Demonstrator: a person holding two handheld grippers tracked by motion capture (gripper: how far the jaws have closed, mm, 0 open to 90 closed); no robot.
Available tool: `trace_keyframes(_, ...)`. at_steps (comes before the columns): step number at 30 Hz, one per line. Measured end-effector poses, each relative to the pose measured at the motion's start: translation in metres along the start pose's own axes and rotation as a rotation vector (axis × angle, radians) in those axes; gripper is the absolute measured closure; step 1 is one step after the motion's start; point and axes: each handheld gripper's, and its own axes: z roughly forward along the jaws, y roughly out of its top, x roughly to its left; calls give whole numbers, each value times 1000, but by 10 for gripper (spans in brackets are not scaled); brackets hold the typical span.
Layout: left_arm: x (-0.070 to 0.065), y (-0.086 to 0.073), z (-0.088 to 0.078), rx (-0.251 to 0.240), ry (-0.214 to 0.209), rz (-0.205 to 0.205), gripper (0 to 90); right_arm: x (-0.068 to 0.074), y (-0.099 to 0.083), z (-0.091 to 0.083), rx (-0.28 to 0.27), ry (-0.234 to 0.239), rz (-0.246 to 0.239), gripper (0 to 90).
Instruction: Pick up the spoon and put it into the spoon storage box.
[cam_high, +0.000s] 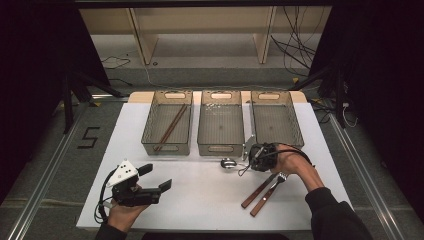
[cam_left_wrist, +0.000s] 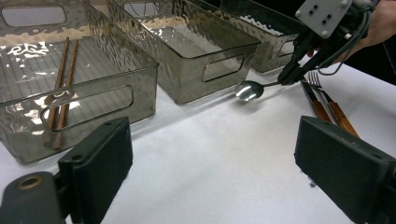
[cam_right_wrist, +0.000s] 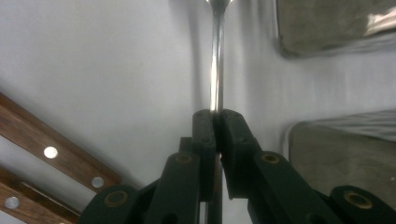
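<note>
Up close – right gripper (cam_right_wrist: 215, 116) clamps spoon (cam_right_wrist: 216, 60)

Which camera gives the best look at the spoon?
The left gripper view: the spoon shows whole, its shiny bowl near the white table and its handle pinched in the right gripper. The high view shows it small. The right gripper view shows the handle, with the bowl mostly cut off.

Middle bin (cam_high: 220, 122), on the bench (cam_high: 200, 200): left of it, bin with chopsticks (cam_high: 171, 127) inside; right, third bin (cam_high: 276, 117); before it, spoon (cam_high: 229, 163); before-right, knife (cam_high: 259, 190) beside fork (cam_high: 270, 192).
</note>
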Motion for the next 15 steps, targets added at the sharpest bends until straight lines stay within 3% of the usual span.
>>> trace_keyframes(5,0,0,-1,-4,3,1,112,0,1,-12,-64,-15,16,850)
trace_keyframes(15,3,1,-5,-35,9,2,112,-2,-2,-35,-226,4,185,849)
